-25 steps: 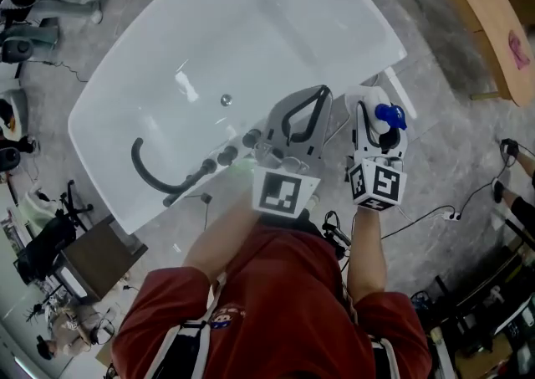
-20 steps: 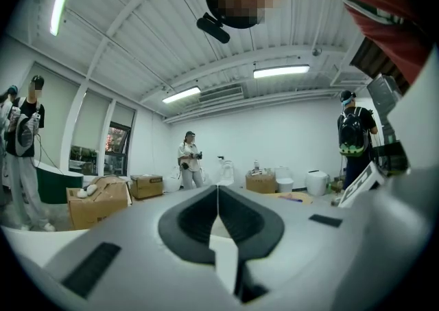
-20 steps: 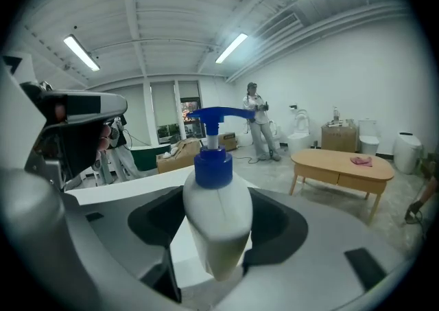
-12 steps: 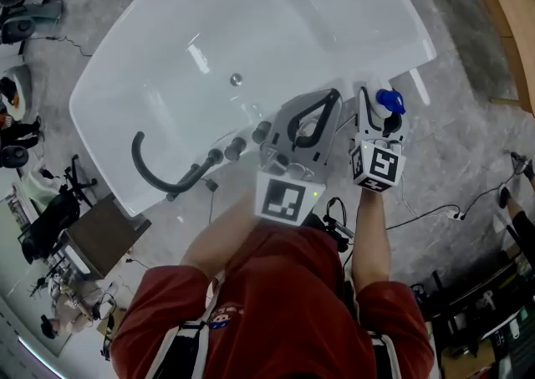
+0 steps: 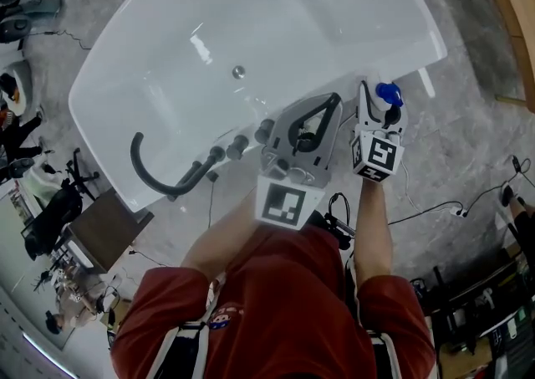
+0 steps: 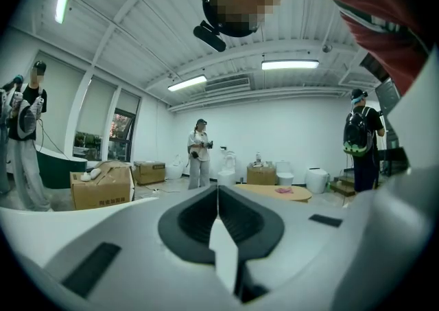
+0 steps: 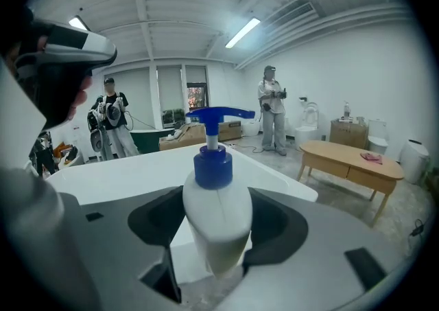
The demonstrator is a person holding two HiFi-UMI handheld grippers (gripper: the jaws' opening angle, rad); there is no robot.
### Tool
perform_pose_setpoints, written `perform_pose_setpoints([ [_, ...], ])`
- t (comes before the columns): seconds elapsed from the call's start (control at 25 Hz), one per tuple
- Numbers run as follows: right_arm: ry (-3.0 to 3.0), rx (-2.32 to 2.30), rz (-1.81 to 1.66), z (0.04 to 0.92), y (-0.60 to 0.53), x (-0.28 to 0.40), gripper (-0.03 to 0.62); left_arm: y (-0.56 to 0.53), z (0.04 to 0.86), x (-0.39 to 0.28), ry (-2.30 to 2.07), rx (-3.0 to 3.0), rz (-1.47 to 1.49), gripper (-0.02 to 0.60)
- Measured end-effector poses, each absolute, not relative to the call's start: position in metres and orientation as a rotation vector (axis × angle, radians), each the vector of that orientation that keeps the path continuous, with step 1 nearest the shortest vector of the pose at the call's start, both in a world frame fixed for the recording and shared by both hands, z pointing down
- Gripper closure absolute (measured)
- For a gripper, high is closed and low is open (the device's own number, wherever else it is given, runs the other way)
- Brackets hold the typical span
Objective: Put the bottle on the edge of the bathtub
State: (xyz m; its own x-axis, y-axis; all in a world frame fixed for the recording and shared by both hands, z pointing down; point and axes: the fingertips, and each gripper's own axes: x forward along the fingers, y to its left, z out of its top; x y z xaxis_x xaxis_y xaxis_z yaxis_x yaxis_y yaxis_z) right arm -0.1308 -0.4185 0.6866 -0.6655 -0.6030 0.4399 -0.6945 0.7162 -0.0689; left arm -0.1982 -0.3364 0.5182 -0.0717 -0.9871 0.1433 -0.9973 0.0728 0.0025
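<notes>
The right tool grips a white bottle with a blue pump top. The bottle stands upright, right by the near edge of the white bathtub. The left tool is clenched shut with nothing in it. A small round drain sits in the bathtub, and a dark hose curves at its edge.

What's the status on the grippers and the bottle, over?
Right gripper shut on bottle, upright beside bathtub rim. Left gripper shut, empty. Rim near bottle looks bare; tap fittings further along.
</notes>
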Motion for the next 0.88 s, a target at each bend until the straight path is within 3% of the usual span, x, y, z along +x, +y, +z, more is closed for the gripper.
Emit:
perform_pose_setpoints([
  [0.52,-2.54,0.941,0.264,0.708,-0.408,-0.132,0.312,-0.338,0.524,-0.19,-2.187,2.083,0.138,0.566],
  [0.72,-2.524,0.942,0.296,0.712,-0.41,-0.129,0.246,-0.337,0.52,-0.186,-2.188,2.096,0.134,0.566],
  [0.88,-2.524,0.945,0.283,0.704,-0.406,-0.127,0.235,-0.33,0.516,-0.185,-2.189,2.103,0.145,0.566],
])
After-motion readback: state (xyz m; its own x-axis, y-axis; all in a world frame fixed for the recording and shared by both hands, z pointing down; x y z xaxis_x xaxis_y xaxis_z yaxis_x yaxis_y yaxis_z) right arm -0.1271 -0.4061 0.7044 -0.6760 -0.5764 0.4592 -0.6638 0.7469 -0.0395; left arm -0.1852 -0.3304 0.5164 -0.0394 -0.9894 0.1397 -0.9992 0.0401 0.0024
